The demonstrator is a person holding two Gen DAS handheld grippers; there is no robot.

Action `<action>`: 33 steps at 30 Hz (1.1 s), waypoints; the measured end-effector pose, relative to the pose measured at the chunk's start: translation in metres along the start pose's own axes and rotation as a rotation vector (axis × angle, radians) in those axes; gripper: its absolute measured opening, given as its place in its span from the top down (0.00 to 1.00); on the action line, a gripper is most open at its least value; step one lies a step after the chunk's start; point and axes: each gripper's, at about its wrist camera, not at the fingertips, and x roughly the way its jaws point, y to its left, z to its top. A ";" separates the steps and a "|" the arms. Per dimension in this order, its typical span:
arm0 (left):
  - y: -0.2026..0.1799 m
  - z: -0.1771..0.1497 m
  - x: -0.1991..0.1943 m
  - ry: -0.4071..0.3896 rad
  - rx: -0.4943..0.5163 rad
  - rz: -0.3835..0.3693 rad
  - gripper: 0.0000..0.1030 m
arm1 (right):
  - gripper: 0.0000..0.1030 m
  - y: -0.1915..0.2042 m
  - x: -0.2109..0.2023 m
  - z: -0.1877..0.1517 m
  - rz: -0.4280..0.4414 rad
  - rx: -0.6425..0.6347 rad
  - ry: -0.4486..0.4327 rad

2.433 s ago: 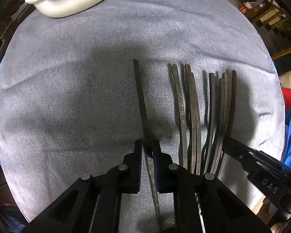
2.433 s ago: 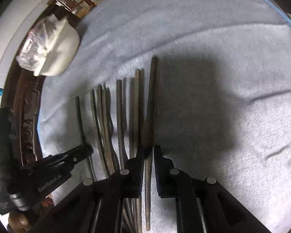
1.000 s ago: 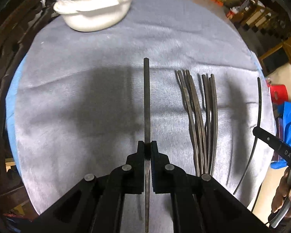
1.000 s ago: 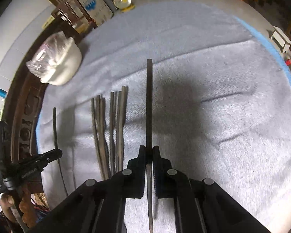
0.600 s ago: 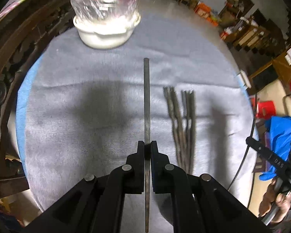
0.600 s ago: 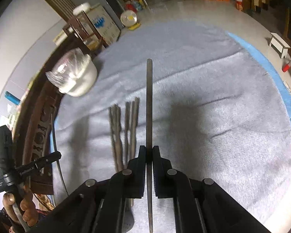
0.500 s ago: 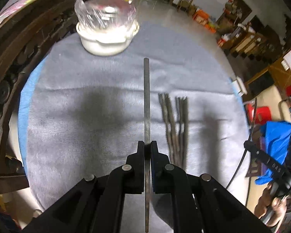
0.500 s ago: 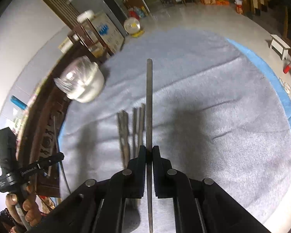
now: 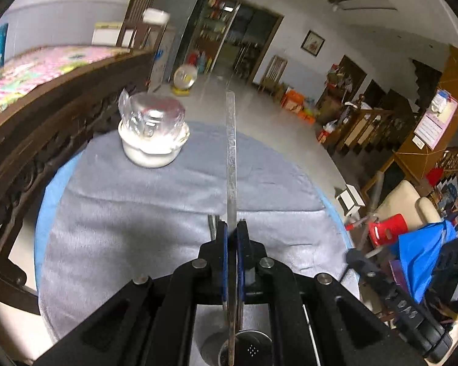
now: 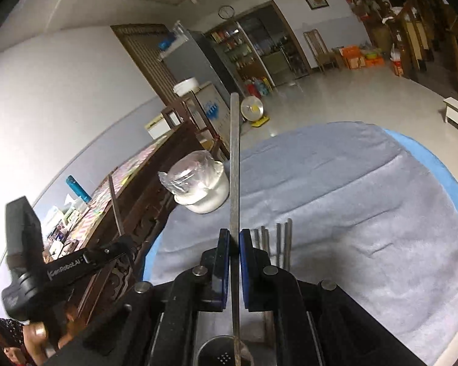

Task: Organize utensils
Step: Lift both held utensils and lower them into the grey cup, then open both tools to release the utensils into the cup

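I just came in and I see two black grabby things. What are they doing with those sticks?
A person holds two grippers. The left gripper is shut on one utensil, and the right gripper is shut on another utensil. Both are lifted above the grey cloth, with their lower ends over a perforated metal holder, probably about to go in. More utensils lie on the cloth. A white pot covered in plastic sits at the far edge.
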 end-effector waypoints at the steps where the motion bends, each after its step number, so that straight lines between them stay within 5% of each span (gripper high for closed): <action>1: -0.005 -0.007 -0.001 -0.020 0.015 0.000 0.95 | 0.93 0.002 0.001 -0.005 -0.005 -0.006 0.000; 10: -0.013 -0.038 0.004 -0.083 0.069 -0.003 0.95 | 0.93 0.013 0.013 -0.046 -0.044 -0.106 -0.006; 33: -0.006 -0.081 0.018 -0.018 0.117 0.000 0.95 | 0.91 0.006 0.004 -0.089 -0.067 -0.152 0.025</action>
